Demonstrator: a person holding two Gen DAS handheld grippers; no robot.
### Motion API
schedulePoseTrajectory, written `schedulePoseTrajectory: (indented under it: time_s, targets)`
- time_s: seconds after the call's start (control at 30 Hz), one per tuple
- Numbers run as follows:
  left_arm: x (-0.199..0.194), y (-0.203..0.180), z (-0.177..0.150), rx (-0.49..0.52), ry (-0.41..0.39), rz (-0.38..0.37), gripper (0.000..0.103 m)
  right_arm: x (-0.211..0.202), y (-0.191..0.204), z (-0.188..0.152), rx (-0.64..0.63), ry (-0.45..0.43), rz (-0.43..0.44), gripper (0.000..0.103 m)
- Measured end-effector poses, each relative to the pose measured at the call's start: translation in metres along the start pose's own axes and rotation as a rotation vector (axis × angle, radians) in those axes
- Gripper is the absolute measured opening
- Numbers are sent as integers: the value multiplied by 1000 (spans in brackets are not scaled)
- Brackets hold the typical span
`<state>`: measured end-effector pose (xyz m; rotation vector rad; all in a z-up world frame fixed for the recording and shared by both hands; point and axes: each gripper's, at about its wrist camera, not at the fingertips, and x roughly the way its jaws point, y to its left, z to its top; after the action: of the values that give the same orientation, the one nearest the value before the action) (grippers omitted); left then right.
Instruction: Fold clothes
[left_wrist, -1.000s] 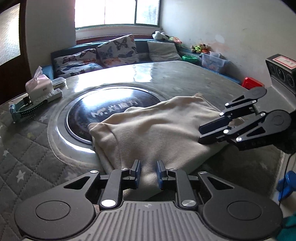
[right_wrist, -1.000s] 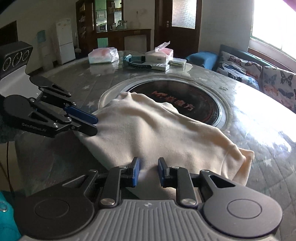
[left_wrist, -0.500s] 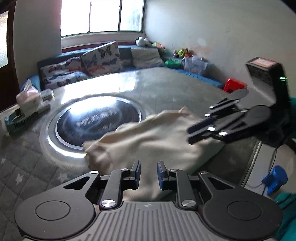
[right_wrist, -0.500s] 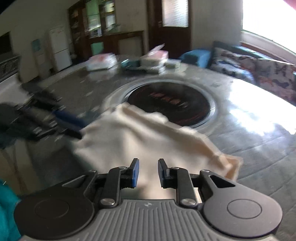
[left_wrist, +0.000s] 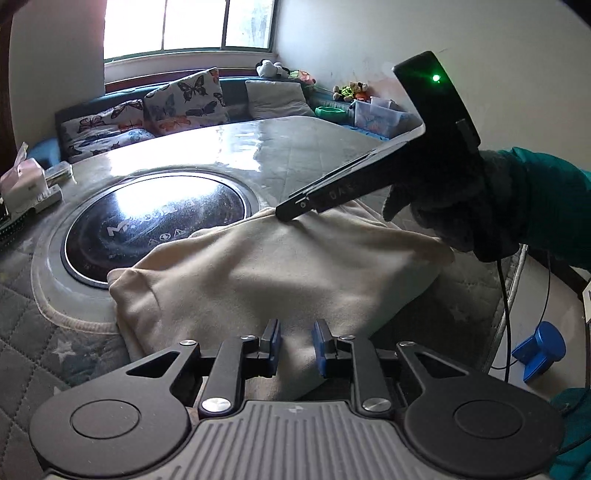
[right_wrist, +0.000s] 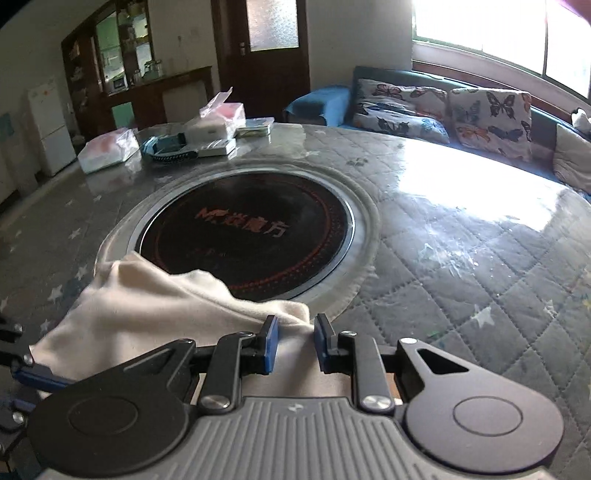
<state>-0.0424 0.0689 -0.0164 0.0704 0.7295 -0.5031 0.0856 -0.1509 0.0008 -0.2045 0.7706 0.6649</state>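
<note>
The black glass disc (right_wrist: 243, 236) set in the round quilted table (right_wrist: 461, 280) bears red lettering, "M" then Chinese characters ending "魔方". The cream garment (left_wrist: 280, 273) lies folded at the disc's 6 o'clock. The left gripper (left_wrist: 295, 349) and right gripper (right_wrist: 294, 341) each stand narrowly parted over cloth; whether they pinch it I cannot tell. Butterfly cushions (right_wrist: 487, 110) line the window bench.

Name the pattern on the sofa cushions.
Butterflies on the cushions, clearest in the right wrist view.
</note>
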Motion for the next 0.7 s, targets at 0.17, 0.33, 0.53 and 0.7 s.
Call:
schedulePoseTrajectory:
  time_s: [0.17,0.33,0.53,0.7]
  targets:
    - [-7,-1,-2,0,-8,7,22,-16,21,10,-62,-24,68,21]
    - [-10,3,-4,-21,-14,18,22,-13,62,19,-172,-12,205,21]
    - [-14,9,-8,-55,-23,18,23,14,103,21,-261,51,257,21]
    - [-14,8,-11,-57,-33,7,27,32,107,25,-236,54,246,21]
